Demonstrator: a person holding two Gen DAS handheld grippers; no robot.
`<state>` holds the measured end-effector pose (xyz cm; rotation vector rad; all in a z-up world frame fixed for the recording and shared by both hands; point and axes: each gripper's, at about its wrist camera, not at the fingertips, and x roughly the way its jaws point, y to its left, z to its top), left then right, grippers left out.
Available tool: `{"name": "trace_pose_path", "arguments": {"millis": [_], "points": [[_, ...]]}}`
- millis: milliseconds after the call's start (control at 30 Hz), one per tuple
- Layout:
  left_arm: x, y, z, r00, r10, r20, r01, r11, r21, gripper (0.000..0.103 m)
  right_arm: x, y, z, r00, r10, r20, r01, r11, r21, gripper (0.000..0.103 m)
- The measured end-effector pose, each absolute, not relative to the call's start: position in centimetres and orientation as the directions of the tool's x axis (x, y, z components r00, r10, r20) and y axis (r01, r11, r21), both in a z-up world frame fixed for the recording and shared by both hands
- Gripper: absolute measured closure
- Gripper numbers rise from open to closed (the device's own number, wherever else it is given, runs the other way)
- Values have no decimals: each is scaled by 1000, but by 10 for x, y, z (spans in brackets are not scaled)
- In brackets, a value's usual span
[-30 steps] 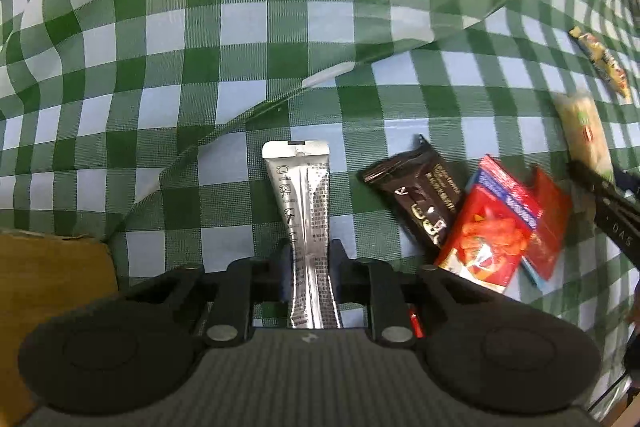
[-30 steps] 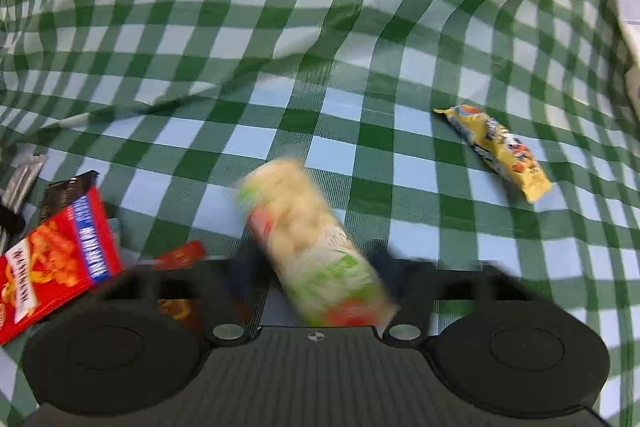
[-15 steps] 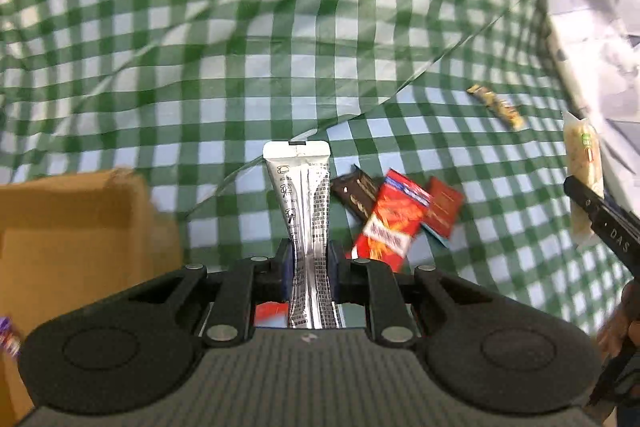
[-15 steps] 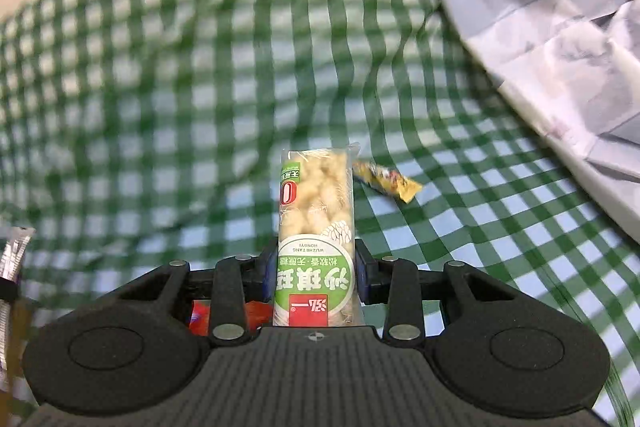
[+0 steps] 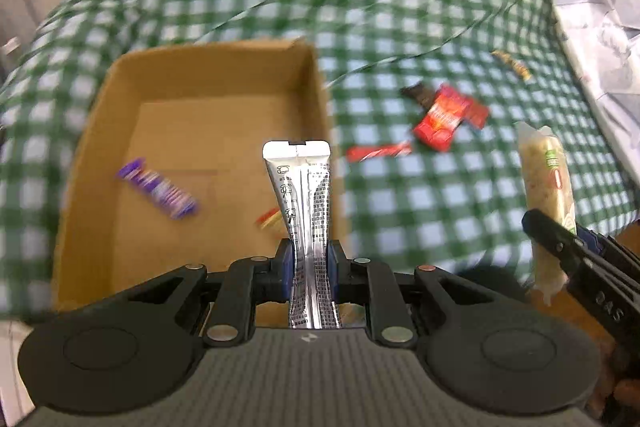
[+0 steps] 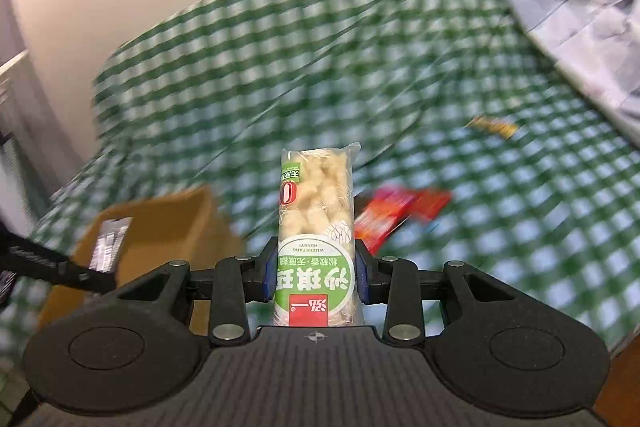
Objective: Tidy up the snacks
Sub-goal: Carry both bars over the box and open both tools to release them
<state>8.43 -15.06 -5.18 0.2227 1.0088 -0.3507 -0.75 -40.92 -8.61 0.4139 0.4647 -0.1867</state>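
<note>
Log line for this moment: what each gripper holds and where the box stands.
left gripper: shut on silver sachet, over cardboard box | right gripper: shut on rice-puff bar, right of box | in box: purple bar

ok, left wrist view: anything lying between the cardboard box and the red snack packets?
Yes, in the left wrist view a thin red stick packet lies on the checked cloth between the cardboard box and the red snack packets.

Wrapped bar (image 5: 157, 189) inside box (image 5: 208, 67)
</note>
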Motion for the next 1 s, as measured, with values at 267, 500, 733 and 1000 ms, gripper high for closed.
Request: {"name": "trace_pose_path", "arguments": {"millis": [267, 500, 733, 1000], "points": [[40, -61, -61, 504, -145, -851, 316, 948, 26, 84, -25, -296, -84, 842, 107, -529, 82, 944, 321, 65], [30, -28, -53, 550, -154, -821, 276, 961, 4, 84, -28, -254, -69, 840, 101, -534, 37, 970, 241, 65], [27, -20, -50, 556, -168, -814, 272, 962, -12, 84, -32, -241, -63, 840, 81, -537, 31, 980, 196, 65], [32, -16, -51, 560, -162, -813, 251, 968, -21, 84, -26, -236, -65, 825, 83, -560, 21, 984, 177, 65]]}}
